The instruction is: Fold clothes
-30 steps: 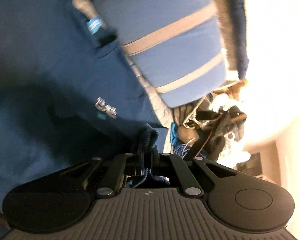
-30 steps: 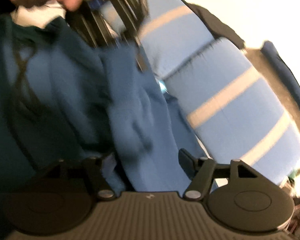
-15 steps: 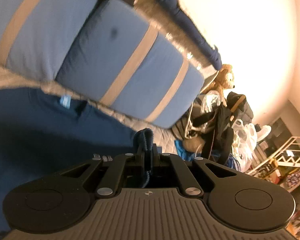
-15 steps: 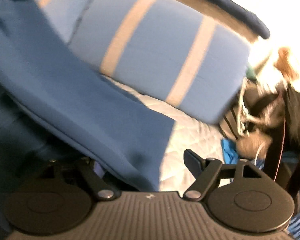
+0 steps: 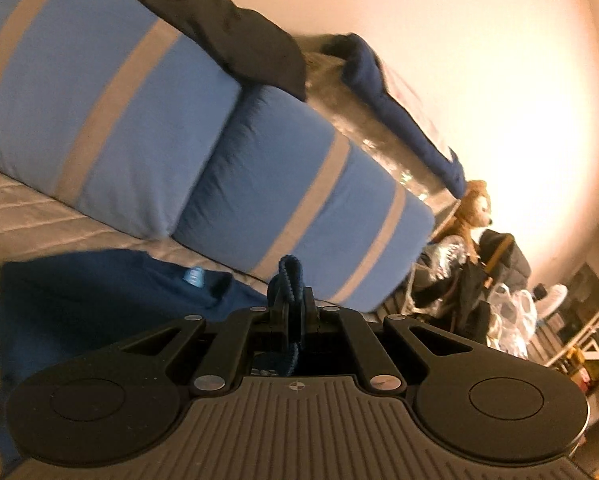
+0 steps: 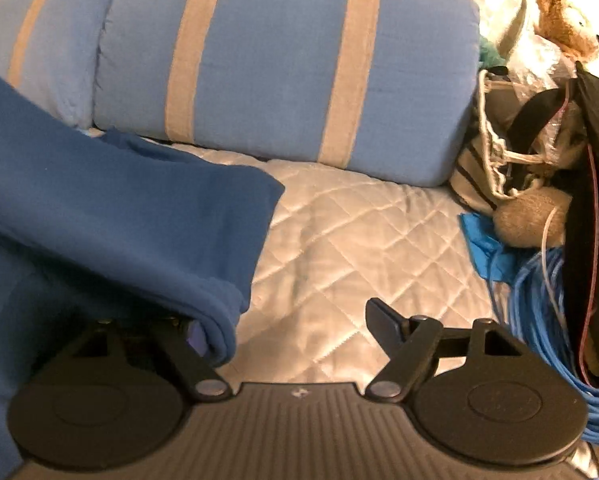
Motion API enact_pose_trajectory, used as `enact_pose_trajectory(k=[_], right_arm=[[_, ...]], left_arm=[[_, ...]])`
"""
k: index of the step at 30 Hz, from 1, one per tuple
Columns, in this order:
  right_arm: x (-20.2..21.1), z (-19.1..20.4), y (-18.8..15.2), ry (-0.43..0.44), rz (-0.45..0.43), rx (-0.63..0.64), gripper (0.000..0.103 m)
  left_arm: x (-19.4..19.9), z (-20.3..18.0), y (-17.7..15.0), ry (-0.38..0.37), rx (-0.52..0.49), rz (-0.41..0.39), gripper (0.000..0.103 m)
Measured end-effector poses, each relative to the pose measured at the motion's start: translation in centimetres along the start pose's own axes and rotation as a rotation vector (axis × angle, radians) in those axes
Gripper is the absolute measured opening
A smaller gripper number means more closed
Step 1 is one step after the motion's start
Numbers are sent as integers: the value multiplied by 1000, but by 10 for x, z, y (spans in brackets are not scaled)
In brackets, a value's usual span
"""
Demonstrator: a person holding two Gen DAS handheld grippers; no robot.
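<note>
A dark blue garment lies spread on the quilted bed cover, with a light blue label at its neckline. My left gripper is shut on a ribbed dark blue edge of that garment, and a fold sticks up between the fingers. In the right wrist view the blue garment fills the left side, and a folded sleeve or edge drapes over my left finger. My right gripper is open; its right finger stands bare above the bed cover, with nothing pinched between the jaws.
Two blue pillows with grey stripes line the far side of the bed. A teddy bear, bags and a coil of blue cable crowd the right edge. A dark cloth lies on the pillows.
The left gripper has swung up from the garment toward the pillows and wall, still holding the blue edge. The right gripper has moved right; the garment now sits at its left.
</note>
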State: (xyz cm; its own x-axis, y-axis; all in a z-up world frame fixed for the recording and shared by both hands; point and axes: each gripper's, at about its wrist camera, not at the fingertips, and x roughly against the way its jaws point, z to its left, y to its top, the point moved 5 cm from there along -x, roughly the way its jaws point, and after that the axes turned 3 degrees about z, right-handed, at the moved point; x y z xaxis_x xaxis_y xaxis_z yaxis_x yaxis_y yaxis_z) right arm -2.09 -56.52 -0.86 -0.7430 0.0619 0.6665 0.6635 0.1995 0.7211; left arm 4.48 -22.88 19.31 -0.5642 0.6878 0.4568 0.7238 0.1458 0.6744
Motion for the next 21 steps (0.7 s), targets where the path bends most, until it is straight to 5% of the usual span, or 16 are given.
enact_pose_trajectory(k=[6,7,8,16,21], right_arm=[[-1,9,3,59,12,15,76],[1,13,3,63,9,33,68],[2,16,3,68,6,51,49],[12,45,4,100,-18,192,17],[19,62,4,121,-32,280,17]], left_arm=[[16,32,-4,80,-6,22,5],[17,38,-6,95,-9,33,5],[18,44,-9,106,-13,46,5],[21,93,-45,219,-56,145,5],[20,119,-66,262,-73,204,5]])
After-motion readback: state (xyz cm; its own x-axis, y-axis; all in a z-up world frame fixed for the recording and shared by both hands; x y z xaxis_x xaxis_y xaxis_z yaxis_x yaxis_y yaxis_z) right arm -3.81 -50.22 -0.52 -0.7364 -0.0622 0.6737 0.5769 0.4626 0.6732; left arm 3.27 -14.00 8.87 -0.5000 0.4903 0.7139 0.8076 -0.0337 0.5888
